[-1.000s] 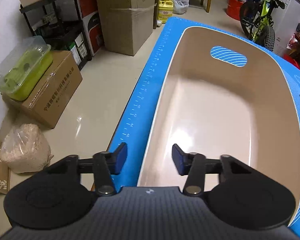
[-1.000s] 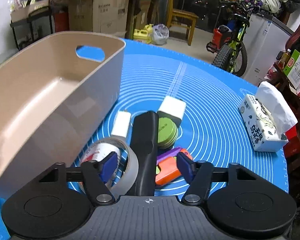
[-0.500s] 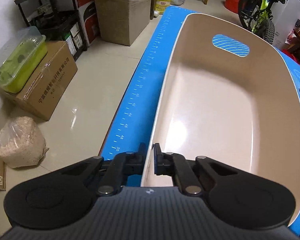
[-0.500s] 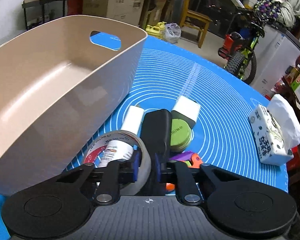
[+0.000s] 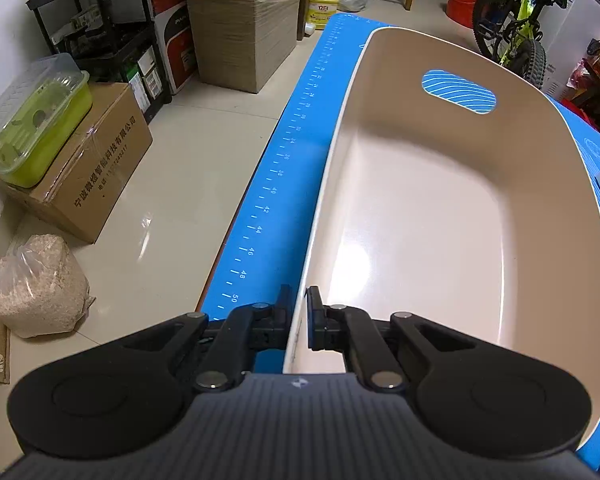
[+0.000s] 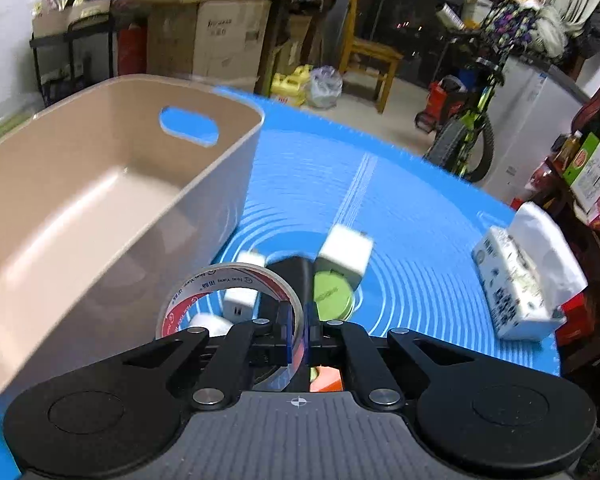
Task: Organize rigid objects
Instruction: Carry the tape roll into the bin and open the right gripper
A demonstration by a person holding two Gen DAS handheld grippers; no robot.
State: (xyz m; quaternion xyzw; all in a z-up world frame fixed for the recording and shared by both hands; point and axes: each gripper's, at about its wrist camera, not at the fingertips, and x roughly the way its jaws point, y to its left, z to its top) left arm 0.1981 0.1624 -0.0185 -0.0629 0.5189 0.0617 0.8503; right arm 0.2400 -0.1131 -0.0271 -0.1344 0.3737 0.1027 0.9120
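Left gripper point(image 5: 299, 312): pinched on the near rim of the beige bin point(image 5: 440, 216), 1 finger inside, 1 outside.
Right gripper point(image 6: 298, 330): closed on the wall of the tape roll point(image 6: 204, 284), held just beside the bin's outer wall.
Clutter beyond the roll: black case point(image 6: 290, 280), green tin point(image 6: 332, 294), white cube point(image 6: 346, 254), white charger point(image 6: 240, 304).
Off right: tissue pack point(image 6: 512, 280).
Surface: blue mat point(image 6: 400, 208).
Room: cardboard boxes point(image 5: 240, 36), bicycle point(image 5: 516, 28).

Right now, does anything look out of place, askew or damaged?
Nothing damaged or spilled. The tape roll is tilted, pinched by the right gripper; the left gripper clamps the empty bin's wall.
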